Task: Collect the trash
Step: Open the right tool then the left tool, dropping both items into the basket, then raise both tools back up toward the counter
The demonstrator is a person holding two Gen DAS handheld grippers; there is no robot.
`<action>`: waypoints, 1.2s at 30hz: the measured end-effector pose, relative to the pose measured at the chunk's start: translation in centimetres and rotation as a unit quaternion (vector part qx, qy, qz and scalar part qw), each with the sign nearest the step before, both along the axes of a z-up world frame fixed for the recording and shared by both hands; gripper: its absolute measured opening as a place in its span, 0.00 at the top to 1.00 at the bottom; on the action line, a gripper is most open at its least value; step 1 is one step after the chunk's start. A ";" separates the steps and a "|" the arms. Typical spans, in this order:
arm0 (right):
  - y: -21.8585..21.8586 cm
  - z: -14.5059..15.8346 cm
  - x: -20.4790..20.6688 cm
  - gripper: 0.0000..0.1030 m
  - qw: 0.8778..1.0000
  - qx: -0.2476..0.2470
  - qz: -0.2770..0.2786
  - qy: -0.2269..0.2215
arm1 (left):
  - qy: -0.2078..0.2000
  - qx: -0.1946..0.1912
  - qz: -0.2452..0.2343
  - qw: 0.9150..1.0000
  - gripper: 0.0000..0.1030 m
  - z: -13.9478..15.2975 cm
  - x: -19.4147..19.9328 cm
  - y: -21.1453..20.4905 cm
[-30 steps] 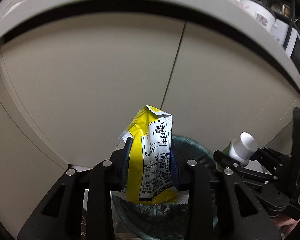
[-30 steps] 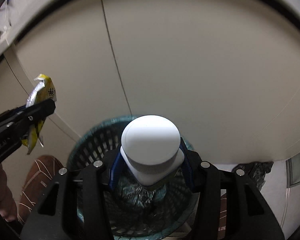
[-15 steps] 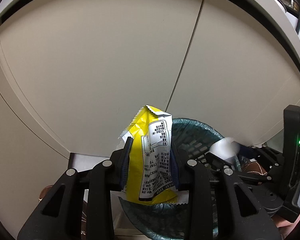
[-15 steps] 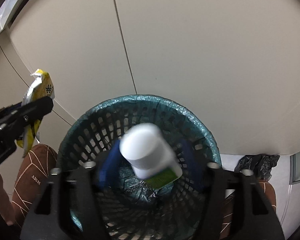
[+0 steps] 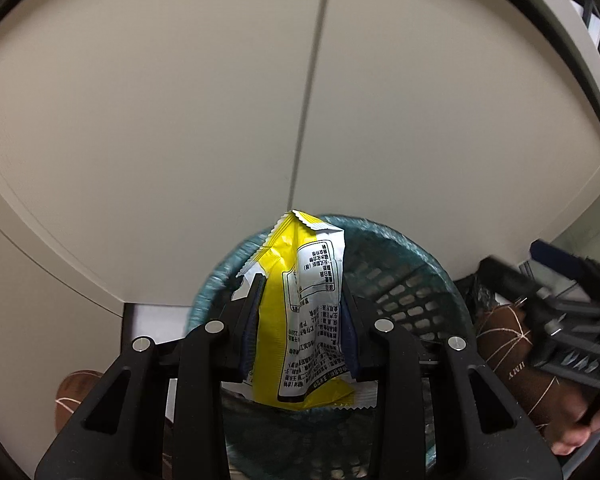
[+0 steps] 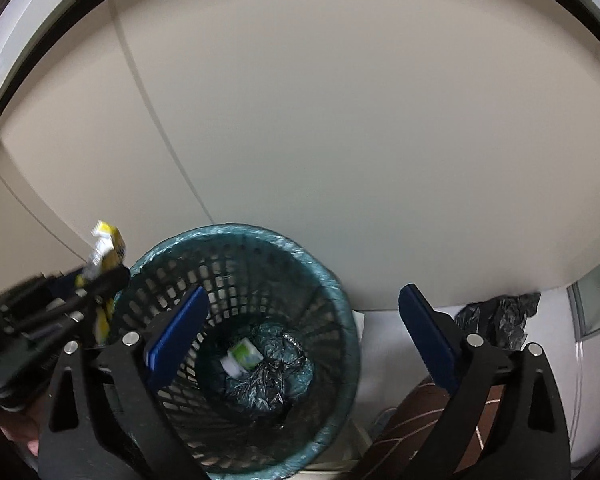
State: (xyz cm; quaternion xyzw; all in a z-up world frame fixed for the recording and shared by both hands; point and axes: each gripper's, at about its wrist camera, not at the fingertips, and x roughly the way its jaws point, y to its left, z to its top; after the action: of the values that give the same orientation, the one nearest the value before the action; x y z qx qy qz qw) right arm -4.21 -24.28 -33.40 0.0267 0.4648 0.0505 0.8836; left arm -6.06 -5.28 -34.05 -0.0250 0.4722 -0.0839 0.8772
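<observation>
trash basket, a dark mesh bin with a teal liner folded over its rim, stands against pale cabinet doors; its mouth is wide and unblocked. the right gripper hangs over it, jaws opening wide with nothing between them. the left gripper is clamped on a yellow and white snack wrapper above the basket's rim; its small black print is unreadable. a white bottle with a green label lies blurred at the basket's bottom.
</observation>
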 end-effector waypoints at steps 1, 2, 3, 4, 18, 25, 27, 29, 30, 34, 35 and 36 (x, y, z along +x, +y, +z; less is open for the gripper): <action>-0.4 0.0 0.0 0.11 1.000 0.001 -0.004 0.001 | 0.003 -0.001 -0.003 1.000 0.68 -0.3 0.1 -0.4; -0.8 0.1 -0.1 0.11 1.000 -0.001 -0.006 0.000 | 0.006 -0.002 -0.006 1.000 0.68 -0.5 0.2 -0.6; -1.1 0.1 -0.1 0.11 1.000 -0.005 -0.009 -0.001 | 0.009 -0.003 -0.009 1.000 0.68 -0.8 0.2 -0.9; -1.4 0.0 -0.1 0.11 1.000 -0.011 -0.013 -0.003 | 0.012 -0.002 -0.012 1.000 0.68 -1.0 0.3 -1.2; -3.9 0.4 -0.7 0.11 0.999 -0.020 -0.038 -0.018 | 0.005 0.004 -0.019 1.000 0.40 -2.0 1.1 -3.5; -3.7 1.1 -0.8 0.11 0.999 -0.023 -0.033 -0.027 | -0.016 0.026 -0.011 0.999 0.21 -0.3 0.6 -2.9; -3.7 1.6 -0.8 0.11 0.999 -0.020 -0.036 -0.033 | -0.033 0.031 -0.004 0.999 0.16 1.6 0.1 -2.5; -3.6 2.1 -0.9 0.11 0.998 -0.018 -0.037 -0.039 | -0.053 0.031 0.001 0.998 0.08 3.1 -0.2 -2.1; -3.6 2.5 -1.0 0.11 0.998 -0.018 -0.036 -0.042 | -0.060 0.031 0.003 0.998 0.08 3.8 -0.3 -1.9; -3.3 4.4 -1.2 0.11 0.997 -0.020 -0.034 -0.063 | -0.080 0.015 0.019 0.997 0.06 7.1 -0.7 -0.4; -3.2 5.1 -1.3 0.11 0.997 -0.017 -0.033 -0.069 | -0.085 0.013 0.022 0.996 0.06 7.9 -0.8 -0.1; -3.2 5.8 -1.4 0.11 0.997 -0.016 -0.032 -0.075 | -0.091 0.012 0.025 0.995 0.06 8.7 -0.8 0.1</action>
State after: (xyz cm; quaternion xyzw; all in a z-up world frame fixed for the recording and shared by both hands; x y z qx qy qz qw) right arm -5.57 -27.49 -27.58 0.0235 0.3969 0.0168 0.9174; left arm -6.88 -5.15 -25.40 -0.0183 0.3907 -0.0579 0.9185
